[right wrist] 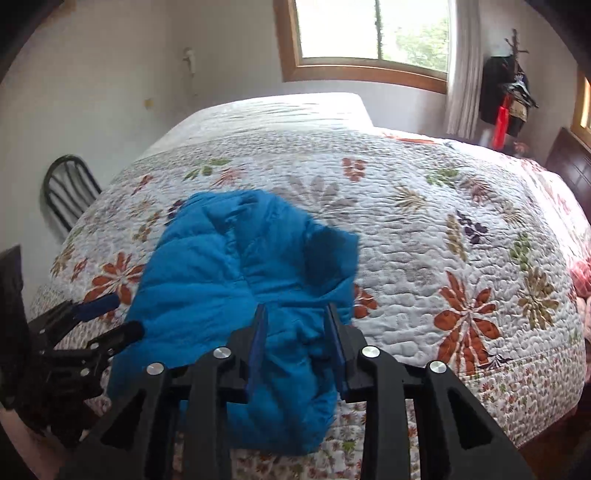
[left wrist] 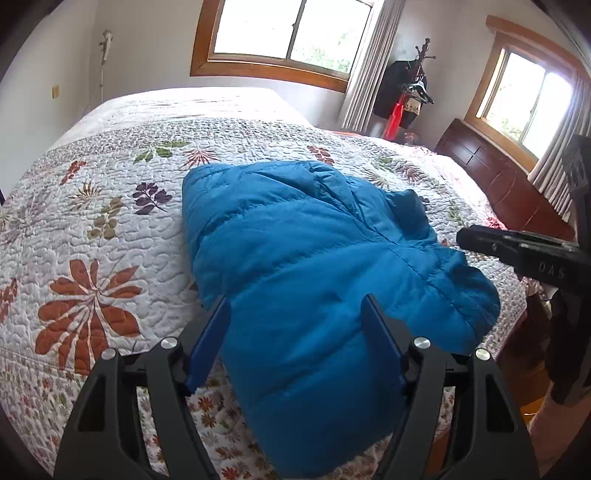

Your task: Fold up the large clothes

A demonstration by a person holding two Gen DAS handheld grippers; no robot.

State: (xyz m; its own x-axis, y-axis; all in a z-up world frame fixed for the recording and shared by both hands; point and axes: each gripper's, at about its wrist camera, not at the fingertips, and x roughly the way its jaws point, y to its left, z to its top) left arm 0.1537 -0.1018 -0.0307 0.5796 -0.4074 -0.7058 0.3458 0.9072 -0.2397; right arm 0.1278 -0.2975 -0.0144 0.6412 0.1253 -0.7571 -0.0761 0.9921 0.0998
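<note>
Puffy blue quilted jacket (left wrist: 314,258), bunched, on stitched floral bedspread (left wrist: 110,229)

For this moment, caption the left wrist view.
Open left tongs above a blue puffer jacket on a floral quilt.

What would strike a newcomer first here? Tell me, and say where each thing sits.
The bright blue puffer jacket stands out, lying bunched near the front edge of the bed. Under it spreads a white quilt with large rust-red flowers. The left tool hangs open above the jacket's near end, and a sunlit wood-framed window fills the far wall.
</note>
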